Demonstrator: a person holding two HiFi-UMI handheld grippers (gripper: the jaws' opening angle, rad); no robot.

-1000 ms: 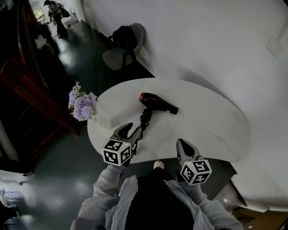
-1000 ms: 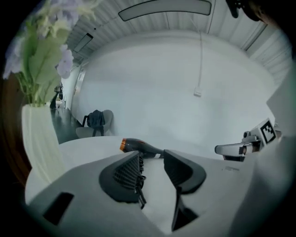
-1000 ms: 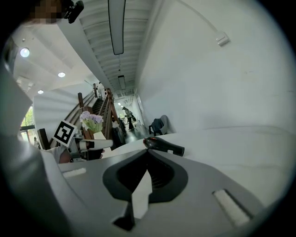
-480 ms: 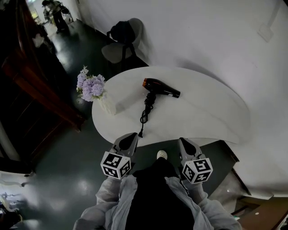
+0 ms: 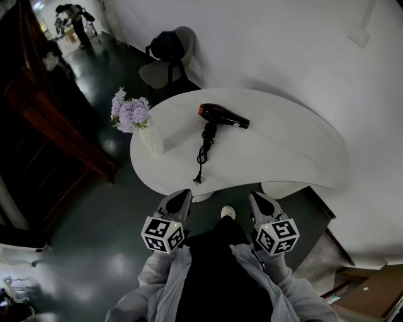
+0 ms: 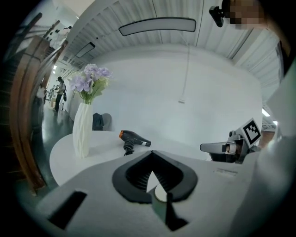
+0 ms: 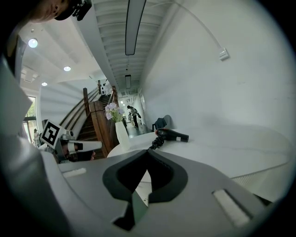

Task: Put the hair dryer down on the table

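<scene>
The hair dryer [image 5: 223,117] lies on the worktop [image 5: 283,157]; probably rigid, smooth and nose-heavy, best gripped at the handle. The left gripper [image 5: 182,194] and right gripper [image 5: 255,197] hold their jaws clenched on nothing.

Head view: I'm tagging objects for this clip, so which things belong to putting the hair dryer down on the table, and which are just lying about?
Job: hair dryer; the table it lies on; left gripper and right gripper, both shut and empty.
Lying about: vase of purple flowers on the table; chair with a dark bag; person far off.
</scene>
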